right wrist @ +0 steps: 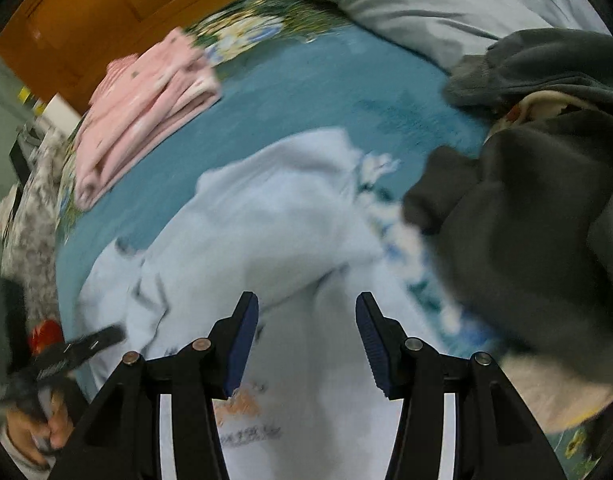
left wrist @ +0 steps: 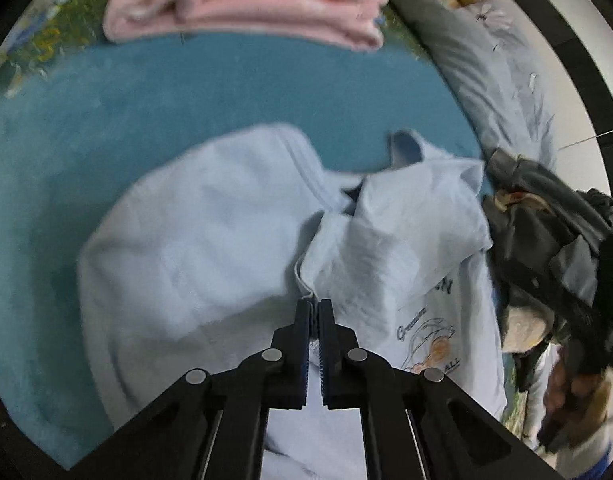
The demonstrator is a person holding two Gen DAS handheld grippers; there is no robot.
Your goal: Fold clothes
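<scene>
A pale blue T-shirt point(left wrist: 210, 236) with a printed picture lies crumpled on a teal blanket point(left wrist: 234, 84). My left gripper point(left wrist: 315, 304) is shut on a raised fold of the shirt's cloth, which is pinched between its blue pads. In the right wrist view the same pale blue T-shirt point(right wrist: 274, 216) spreads below my right gripper point(right wrist: 306, 304), which hangs open above it with nothing between its fingers. The other gripper point(right wrist: 78, 348) and the hand holding it show at the lower left of that view.
A folded pink garment point(left wrist: 246, 4) point(right wrist: 142, 100) lies at the far side of the blanket. A heap of dark grey clothes point(right wrist: 526, 220) point(left wrist: 554, 232) sits to the right. A grey pillow point(right wrist: 426, 4) and an orange wooden headboard point(right wrist: 118, 4) stand beyond.
</scene>
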